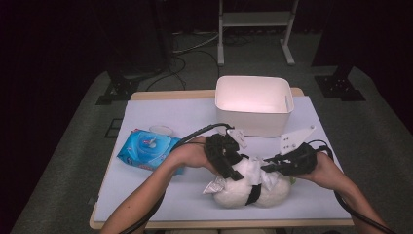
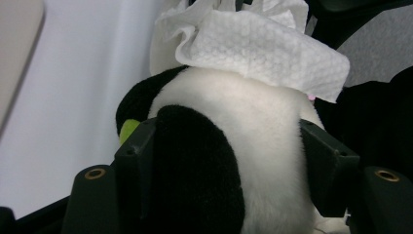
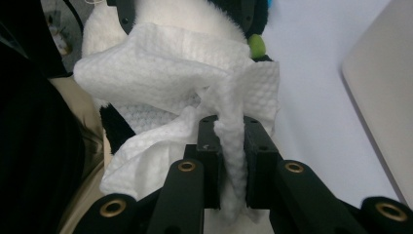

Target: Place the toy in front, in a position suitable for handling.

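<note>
Right gripper (image 3: 229, 161) pinches wet wipe (image 3: 165, 73) draped on plush panda (image 2: 243, 146) — left gripper (image 2: 229, 161) clamps panda's body (long axis across table), directly opposite.

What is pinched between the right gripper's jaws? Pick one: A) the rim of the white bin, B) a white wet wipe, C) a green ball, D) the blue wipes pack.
B: in the right gripper view, the right gripper has its jaws shut on a twisted strand of the white wet wipe draped over the plush panda.
</note>
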{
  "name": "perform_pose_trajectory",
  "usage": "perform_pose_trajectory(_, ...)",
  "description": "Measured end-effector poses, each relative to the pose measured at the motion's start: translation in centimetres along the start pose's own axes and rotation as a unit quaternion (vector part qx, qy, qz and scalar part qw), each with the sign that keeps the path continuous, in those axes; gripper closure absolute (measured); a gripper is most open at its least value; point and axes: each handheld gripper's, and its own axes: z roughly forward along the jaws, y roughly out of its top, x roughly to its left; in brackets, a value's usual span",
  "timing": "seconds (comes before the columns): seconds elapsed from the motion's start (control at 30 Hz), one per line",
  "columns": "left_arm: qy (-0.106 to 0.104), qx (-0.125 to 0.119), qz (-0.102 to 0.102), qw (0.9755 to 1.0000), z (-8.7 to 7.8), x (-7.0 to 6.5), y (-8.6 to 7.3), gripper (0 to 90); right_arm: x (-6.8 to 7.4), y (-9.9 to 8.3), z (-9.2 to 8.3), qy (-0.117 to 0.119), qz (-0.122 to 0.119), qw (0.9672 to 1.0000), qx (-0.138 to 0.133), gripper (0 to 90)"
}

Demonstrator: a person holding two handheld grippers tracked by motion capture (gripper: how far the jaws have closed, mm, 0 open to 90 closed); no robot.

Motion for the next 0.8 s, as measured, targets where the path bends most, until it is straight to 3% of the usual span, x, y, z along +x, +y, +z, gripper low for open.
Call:
perform_pose_trajectory(0.23, 0.003, 0.017, 0.024, 0.9996, -0.3, 1.2, 2.0, 34.8, -0.9, -1.0, -1.0, -0.014, 0.018, 0.9996, -0.017, 79.1)
perform_pose_trajectory(0.43, 0.025, 0.028, 0.045, 0.9983, -1.0, 2.3, 2.9, 35.1, -2.2, 0.0, -1.3, -0.025, 0.017, 0.9995, -0.012, 79.0)
perform_pose_trajectory(0.63, 0.026, 0.029, 0.05, 0.998, -0.5, 2.9, 1.7, 34.4, -2.9, 1.0, 0.5, -0.015, 0.004, 0.9999, 0.007, 79.1)
perform_pose_trajectory(0.8, 0.029, -0.003, 0.043, 0.9987, -0.4, 2.3, -0.1, 34.2, -3.1, 0.9, 0.5, -0.014, 0.003, 0.9998, 0.011, 79.1)
